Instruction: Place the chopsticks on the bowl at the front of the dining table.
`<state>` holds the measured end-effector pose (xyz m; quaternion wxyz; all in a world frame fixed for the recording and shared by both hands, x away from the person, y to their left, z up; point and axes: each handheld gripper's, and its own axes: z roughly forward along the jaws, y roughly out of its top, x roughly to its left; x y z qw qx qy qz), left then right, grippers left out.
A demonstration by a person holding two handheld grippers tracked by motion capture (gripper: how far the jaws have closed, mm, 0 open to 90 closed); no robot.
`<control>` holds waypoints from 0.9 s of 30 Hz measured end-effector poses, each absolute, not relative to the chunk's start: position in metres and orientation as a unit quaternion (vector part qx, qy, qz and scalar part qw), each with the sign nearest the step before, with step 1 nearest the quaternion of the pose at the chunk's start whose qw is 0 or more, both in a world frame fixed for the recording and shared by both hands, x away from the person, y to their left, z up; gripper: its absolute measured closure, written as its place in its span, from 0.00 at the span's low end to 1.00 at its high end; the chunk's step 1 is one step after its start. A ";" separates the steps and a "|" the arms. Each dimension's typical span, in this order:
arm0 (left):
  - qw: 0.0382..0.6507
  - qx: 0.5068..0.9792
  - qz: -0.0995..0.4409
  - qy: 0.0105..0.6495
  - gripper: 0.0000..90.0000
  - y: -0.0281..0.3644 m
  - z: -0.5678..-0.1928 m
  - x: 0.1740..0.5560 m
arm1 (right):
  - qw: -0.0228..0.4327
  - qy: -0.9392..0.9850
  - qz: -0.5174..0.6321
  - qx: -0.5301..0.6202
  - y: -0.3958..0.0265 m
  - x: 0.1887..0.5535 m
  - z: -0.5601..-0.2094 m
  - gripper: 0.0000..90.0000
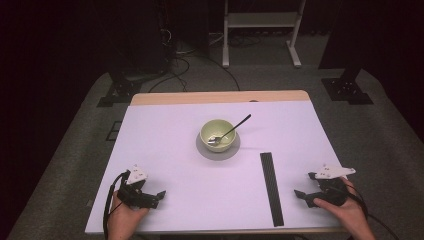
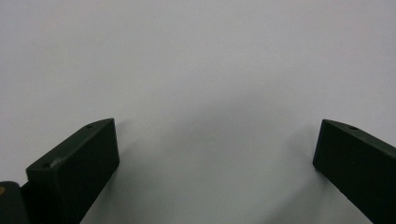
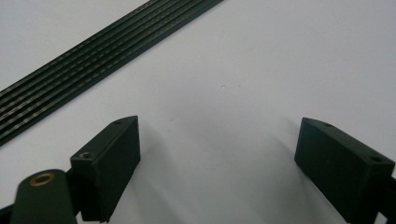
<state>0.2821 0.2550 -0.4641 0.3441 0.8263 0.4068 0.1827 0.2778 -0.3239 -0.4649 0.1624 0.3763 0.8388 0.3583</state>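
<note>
A pale green bowl (image 1: 217,134) stands on a grey coaster (image 1: 217,150) near the middle of the white table top (image 1: 175,160). A dark-handled spoon (image 1: 230,131) lies in the bowl, its handle pointing back and right over the rim. My left gripper (image 1: 159,196) rests near the front left edge, held by a hand, its jaws wide apart over bare white surface (image 2: 210,93). My right gripper (image 1: 304,186) rests near the front right, also open. In the right gripper view a black ribbed strip (image 3: 93,51) runs diagonally beyond the jaws.
A long black ribbed strip (image 1: 271,187) lies on the table right of the bowl, running front to back. A wooden edge (image 1: 220,96) borders the table's far side. Beyond stand a white frame (image 1: 262,30), cables and dark stands on grey floor.
</note>
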 end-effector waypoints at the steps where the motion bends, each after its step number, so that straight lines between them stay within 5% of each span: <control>1: 0.344 0.827 0.183 0.407 0.00 0.255 -0.464 0.282 | 0.161 0.839 0.357 0.378 -0.324 0.278 -0.465 0.14; 27: 0.342 0.827 0.181 0.406 0.00 0.255 -0.464 0.282 | 0.169 0.835 0.359 0.382 -0.301 0.300 -0.451 0.14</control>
